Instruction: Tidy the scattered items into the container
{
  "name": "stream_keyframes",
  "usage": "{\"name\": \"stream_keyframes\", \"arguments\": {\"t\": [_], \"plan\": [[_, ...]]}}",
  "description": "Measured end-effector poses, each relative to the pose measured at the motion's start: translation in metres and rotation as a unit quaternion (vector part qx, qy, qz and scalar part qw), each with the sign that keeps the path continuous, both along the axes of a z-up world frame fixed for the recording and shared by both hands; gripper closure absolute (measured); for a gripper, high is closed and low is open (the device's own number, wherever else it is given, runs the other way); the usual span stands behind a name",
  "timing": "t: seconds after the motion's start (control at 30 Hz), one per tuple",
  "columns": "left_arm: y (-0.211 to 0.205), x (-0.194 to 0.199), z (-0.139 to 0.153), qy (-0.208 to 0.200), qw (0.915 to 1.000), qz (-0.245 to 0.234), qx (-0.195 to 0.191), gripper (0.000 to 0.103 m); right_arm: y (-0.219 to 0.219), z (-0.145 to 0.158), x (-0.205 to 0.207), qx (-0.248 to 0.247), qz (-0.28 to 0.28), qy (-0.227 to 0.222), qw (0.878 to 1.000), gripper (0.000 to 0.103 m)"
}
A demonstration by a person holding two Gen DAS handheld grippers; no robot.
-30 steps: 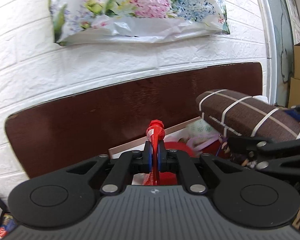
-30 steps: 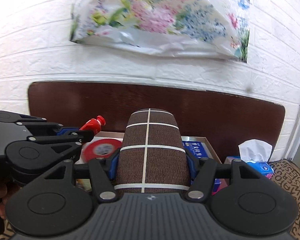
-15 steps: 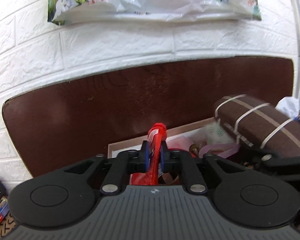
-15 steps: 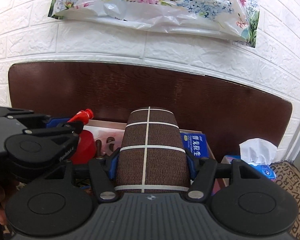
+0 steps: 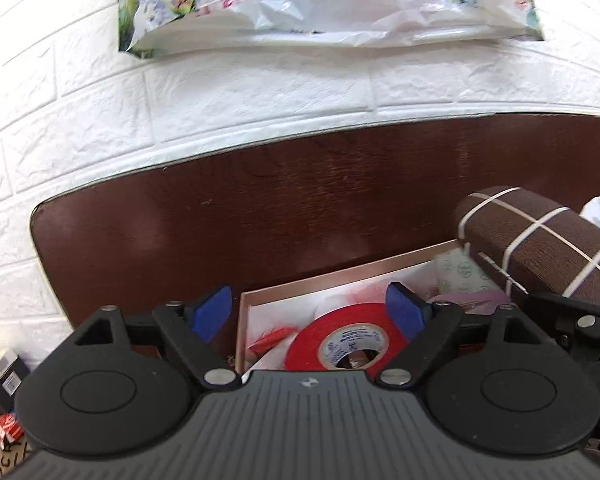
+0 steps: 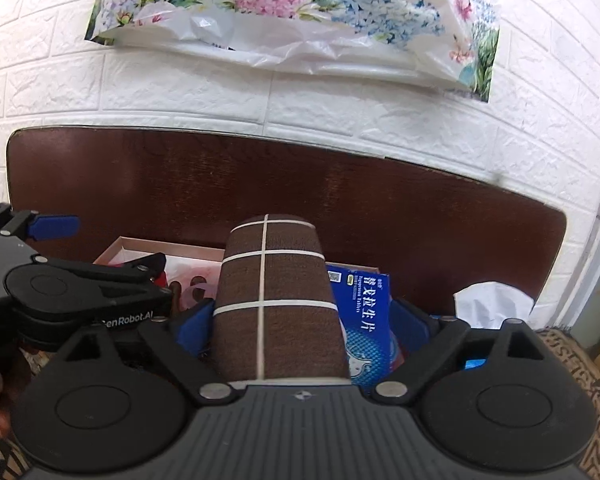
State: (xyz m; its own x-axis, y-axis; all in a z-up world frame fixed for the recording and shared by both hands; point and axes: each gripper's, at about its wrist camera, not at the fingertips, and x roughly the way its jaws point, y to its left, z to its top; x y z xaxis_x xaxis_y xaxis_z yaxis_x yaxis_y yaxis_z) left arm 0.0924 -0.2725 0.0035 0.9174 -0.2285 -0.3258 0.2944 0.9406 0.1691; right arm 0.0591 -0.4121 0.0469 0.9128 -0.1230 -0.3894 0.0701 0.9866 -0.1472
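Note:
My left gripper (image 5: pixel 312 312) is open and empty above the open pink-rimmed box (image 5: pixel 340 276). A red tape roll (image 5: pixel 340 340) lies in the box, with a red tube-like item (image 5: pixel 272 338) beside it. In the right wrist view my right gripper (image 6: pixel 300 320) has opened wide; the brown striped case (image 6: pixel 276 300) still rests between its fingers, over the box (image 6: pixel 140 246). The case also shows at the right of the left wrist view (image 5: pixel 540 248). The left gripper (image 6: pixel 60 280) is at the left of the right wrist view.
A dark wooden headboard (image 6: pixel 260 184) and white brick wall stand behind the box. A floral plastic bag (image 6: pixel 292 12) hangs above. A blue medicine box (image 6: pixel 364 312) leans in the box. A tissue pack (image 6: pixel 496 304) sits at right. Small boxes (image 5: pixel 0 376) lie far left.
My left gripper opened and let the red tube drop into the box. My right gripper's fingers opened away from the brown case. Both grippers tilted down toward the box.

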Motion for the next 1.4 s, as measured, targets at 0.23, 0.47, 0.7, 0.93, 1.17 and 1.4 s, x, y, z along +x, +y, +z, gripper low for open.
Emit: {"name": "stream_keyframes", "arguments": {"t": [0.23,0.47,0.7,0.93,1.17,1.4], "plan": [[0.001,-0.012,0.011,-0.018,0.9997,-0.014,-0.003,0.015,-0.008,0.010,-0.014,0.008,-0.002,-0.020,1.000,0.005],[0.013,-0.026,0.021,0.009,0.9996,-0.008,-0.024,0.002,-0.001,0.018,-0.039,0.016,-0.014,-0.037,0.999,0.000],[0.024,-0.049,0.019,0.047,0.9984,0.015,-0.027,0.000,0.011,0.014,-0.079,0.057,-0.025,-0.050,0.997,0.000],[0.032,-0.069,0.011,0.076,0.9958,0.042,-0.027,0.000,0.016,0.003,-0.104,0.079,-0.017,-0.042,0.996,0.000],[0.038,-0.084,0.014,0.078,0.9949,0.052,-0.037,0.000,0.017,-0.001,-0.121,0.094,-0.014,-0.038,0.995,0.000],[0.041,-0.091,0.017,0.071,0.9951,0.052,-0.045,0.000,0.018,-0.001,-0.131,0.096,-0.012,-0.038,0.995,0.000]]}}
